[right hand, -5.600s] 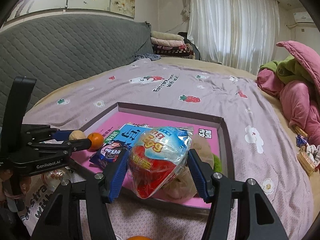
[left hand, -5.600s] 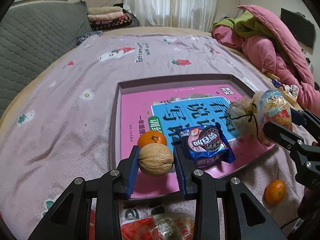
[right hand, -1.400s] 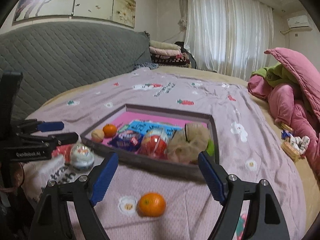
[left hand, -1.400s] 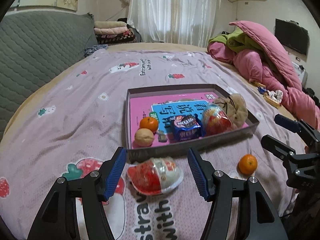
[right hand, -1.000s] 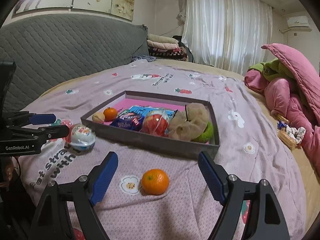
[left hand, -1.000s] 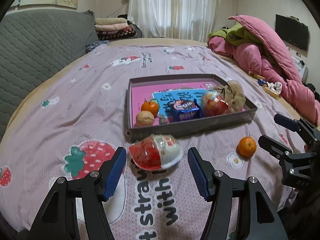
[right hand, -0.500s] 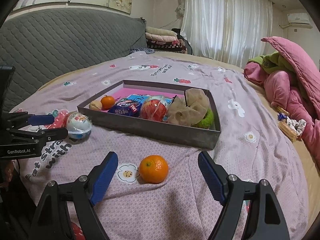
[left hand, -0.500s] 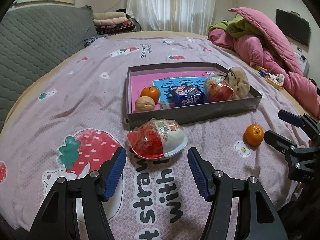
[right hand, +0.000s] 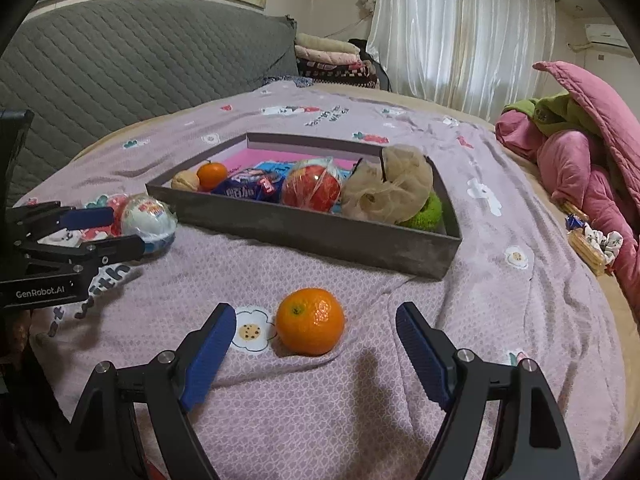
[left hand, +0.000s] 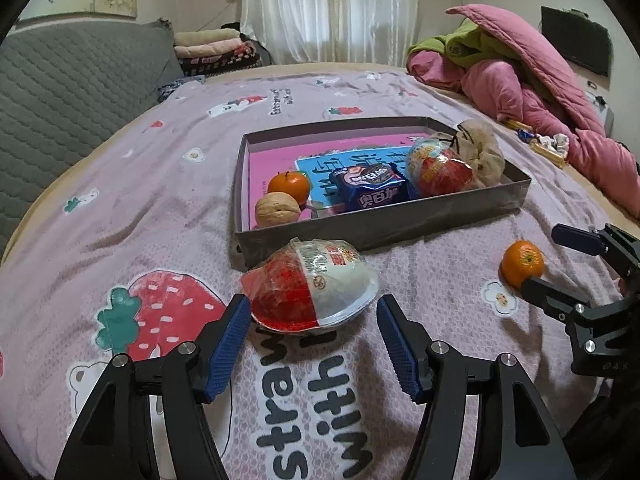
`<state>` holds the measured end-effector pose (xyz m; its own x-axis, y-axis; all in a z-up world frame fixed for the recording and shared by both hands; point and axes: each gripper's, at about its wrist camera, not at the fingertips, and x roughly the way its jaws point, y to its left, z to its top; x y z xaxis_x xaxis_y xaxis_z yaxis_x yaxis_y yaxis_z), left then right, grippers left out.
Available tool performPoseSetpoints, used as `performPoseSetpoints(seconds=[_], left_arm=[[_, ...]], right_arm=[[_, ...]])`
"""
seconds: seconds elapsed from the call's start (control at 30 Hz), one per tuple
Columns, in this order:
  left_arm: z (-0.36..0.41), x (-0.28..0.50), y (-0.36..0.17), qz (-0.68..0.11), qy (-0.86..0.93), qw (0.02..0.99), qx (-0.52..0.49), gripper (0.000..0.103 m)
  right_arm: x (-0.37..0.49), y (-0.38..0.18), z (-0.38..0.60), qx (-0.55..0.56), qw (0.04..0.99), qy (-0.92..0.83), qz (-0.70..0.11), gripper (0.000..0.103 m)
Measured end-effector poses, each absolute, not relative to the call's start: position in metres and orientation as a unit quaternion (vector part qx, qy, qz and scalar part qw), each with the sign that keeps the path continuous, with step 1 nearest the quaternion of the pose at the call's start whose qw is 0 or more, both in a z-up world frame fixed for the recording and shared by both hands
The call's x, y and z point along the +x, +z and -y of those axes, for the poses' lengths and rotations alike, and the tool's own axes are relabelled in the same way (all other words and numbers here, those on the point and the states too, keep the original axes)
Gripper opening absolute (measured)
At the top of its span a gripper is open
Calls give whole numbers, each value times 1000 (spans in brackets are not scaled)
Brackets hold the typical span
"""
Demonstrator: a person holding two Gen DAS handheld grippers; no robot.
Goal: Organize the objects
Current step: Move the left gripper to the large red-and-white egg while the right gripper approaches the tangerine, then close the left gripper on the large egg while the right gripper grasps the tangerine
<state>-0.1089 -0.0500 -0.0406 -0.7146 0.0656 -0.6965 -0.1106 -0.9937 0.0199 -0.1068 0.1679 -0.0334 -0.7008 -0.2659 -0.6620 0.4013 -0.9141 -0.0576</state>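
Observation:
A red and white toy egg in plastic wrap [left hand: 310, 288] lies on the bedspread just in front of the grey tray [left hand: 380, 232]. My left gripper [left hand: 312, 302] straddles the toy egg with its jaws opening, and the pads do not press on it. A loose tangerine [right hand: 310, 320] rests on the bedspread nearer the tray's right end. My right gripper [right hand: 315, 312] is open around the tangerine with clear gaps on both sides. In the tray lie a walnut [left hand: 277, 210], another tangerine [left hand: 289, 186], a blue cookie pack [left hand: 370, 192], a second toy egg [left hand: 438, 170] and a beige mesh pouch [left hand: 480, 148].
A heap of pink quilts [left hand: 540, 92] fills the bed's right side, with small snacks [right hand: 592, 244] beside it. A grey quilted headboard [right hand: 120, 60] runs along the left. Folded blankets [left hand: 216, 50] are stacked at the far end before the curtain.
Both grippers have sunk toward the bedspread and closed in on the toy egg and the loose tangerine. The walnut and second toy egg, held earlier, now lie in the tray.

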Motion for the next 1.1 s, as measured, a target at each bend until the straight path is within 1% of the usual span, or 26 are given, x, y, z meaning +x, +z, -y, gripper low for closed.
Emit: performPoseSetpoints(seconds=[0.27, 0.47, 0.57, 0.67, 0.87, 0.93, 0.97, 1.03, 1.1], left_arm=[[53, -122, -45, -28, 926, 38, -374, 68], [53, -132, -48, -18, 926, 39, -376, 70], [53, -136, -48, -16, 926, 41, -374, 71], [52, -138, -48, -17, 927, 43, -373, 71], [51, -142, -48, -19, 928, 47, -369, 71], [50, -143, -49, -19, 928, 47, -369, 71], [50, -143, -49, -20, 928, 49, -369, 71], [49, -144, -49, -20, 929, 51, -367, 71], [47, -143, -48, -22, 929, 52, -365, 69]], right_arm=[[-112, -42, -165, 351, 187, -912, -102, 82], [-114, -44, -162, 352, 188, -911, -105, 81], [-115, -44, -162, 353, 188, -910, -106, 80], [-116, -45, -161, 355, 188, -910, -105, 75], [-118, -48, -156, 354, 191, -908, -115, 60], [-119, -51, -154, 359, 192, -905, -121, 51], [-119, -52, -153, 362, 193, -904, -123, 50], [-119, -53, -153, 363, 192, -903, -125, 43], [-120, -51, -156, 362, 192, -905, -118, 40]])
